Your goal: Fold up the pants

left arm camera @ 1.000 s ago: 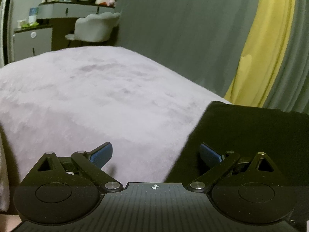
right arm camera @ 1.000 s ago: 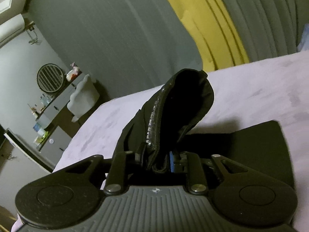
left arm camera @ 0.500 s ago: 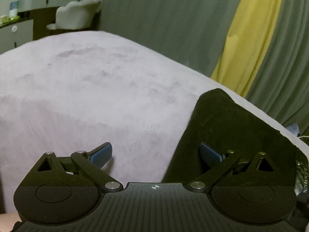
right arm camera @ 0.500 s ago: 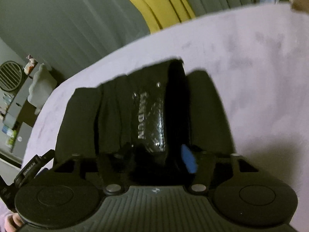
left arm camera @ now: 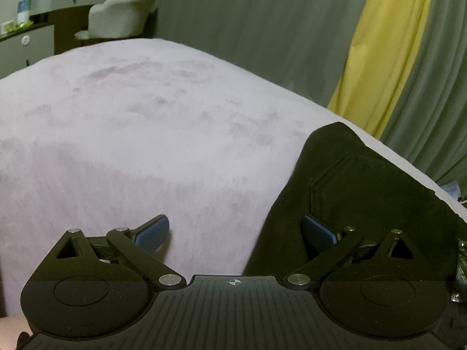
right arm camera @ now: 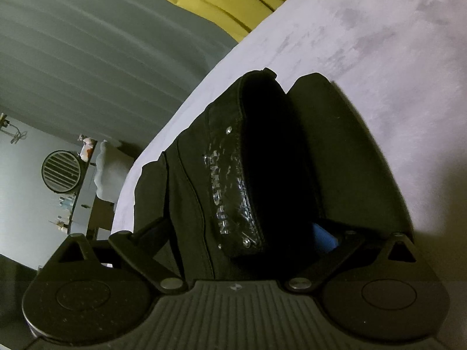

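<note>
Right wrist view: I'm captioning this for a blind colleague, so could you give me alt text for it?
Black pants, folded over with a shiny lettered strip showing, lie on a pale lilac blanket between the wide-open jaws of the right gripper, which have just been opening and no longer press the cloth. Grey and yellow curtains hang behind.

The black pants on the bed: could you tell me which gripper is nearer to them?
Right. The right gripper has just opened its jaws, the pants lying between them. The left gripper is open over their edge and the bed.
</note>
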Available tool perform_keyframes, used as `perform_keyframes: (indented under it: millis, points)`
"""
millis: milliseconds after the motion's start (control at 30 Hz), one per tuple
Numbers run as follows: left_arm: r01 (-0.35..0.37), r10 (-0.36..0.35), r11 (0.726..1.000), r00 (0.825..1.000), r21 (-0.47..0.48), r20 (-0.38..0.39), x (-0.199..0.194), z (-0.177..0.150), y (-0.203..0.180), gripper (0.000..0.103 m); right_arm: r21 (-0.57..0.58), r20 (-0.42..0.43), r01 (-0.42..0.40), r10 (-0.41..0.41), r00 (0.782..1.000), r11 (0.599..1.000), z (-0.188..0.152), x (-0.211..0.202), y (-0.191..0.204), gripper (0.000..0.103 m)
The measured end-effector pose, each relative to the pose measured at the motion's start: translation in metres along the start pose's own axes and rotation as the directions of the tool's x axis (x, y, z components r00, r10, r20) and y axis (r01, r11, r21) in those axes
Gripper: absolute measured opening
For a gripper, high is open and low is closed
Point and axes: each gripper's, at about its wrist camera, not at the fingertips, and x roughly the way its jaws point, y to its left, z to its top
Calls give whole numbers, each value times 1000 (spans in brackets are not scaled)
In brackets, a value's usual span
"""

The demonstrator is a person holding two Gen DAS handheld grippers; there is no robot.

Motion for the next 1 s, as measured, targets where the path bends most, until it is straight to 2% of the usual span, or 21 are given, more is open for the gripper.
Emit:
perform_keyframes:
  millis: [200,233,267,300,367,500,533,600,667,767,867,933,1000]
  points:
    - [1,-1,1000,1000,-8,-3,0,-1,1,102,-61,-3,58,-59,998,996,-6,2,15,99]
    - [1,-1,1000,1000,-10,-3,0,-1,1,102,-93,1,80,-81,997,992,-8,3,20,97]
    - [0,0,1000,1000,-11,-4,0,-1,1,102,-136,7,116,-116,993,984,-11,9,32,85]
    - [0,0,1000,1000,-13,-3,0,-1,1,102,-177,19,170,-169,985,969,-14,11,39,80]
    - [-1,1,1000,1000,-17,-6,1,-2,1,102,-226,38,231,-228,973,947,-18,11,47,60]
    - [1,-1,1000,1000,-27,-14,3,-2,2,102,-168,27,209,-207,978,963,-13,7,40,48]
    - [0,-1,1000,1000,-27,-13,2,-2,2,102,-180,27,208,-206,978,961,-13,7,43,41]
    - [4,-4,1000,1000,-18,-6,2,-2,2,102,-250,59,242,-234,970,937,-16,6,57,36]
    - [10,-10,1000,1000,2,8,0,-2,0,99,-312,101,251,-230,968,916,-20,1,72,21]
    - [47,-47,998,999,38,20,-3,-4,-3,93,-346,144,250,-212,967,904,-20,-10,90,16]
    - [89,-92,990,995,106,25,-7,-8,-12,91,-374,203,269,-204,958,887,-19,-26,99,16]
    - [136,-143,975,989,175,28,-11,-13,-22,92,-390,244,295,-212,946,872,-16,-38,99,16]
    - [179,-187,951,982,250,8,-12,-18,-34,96,-423,256,342,-251,933,839,-12,-41,97,16]
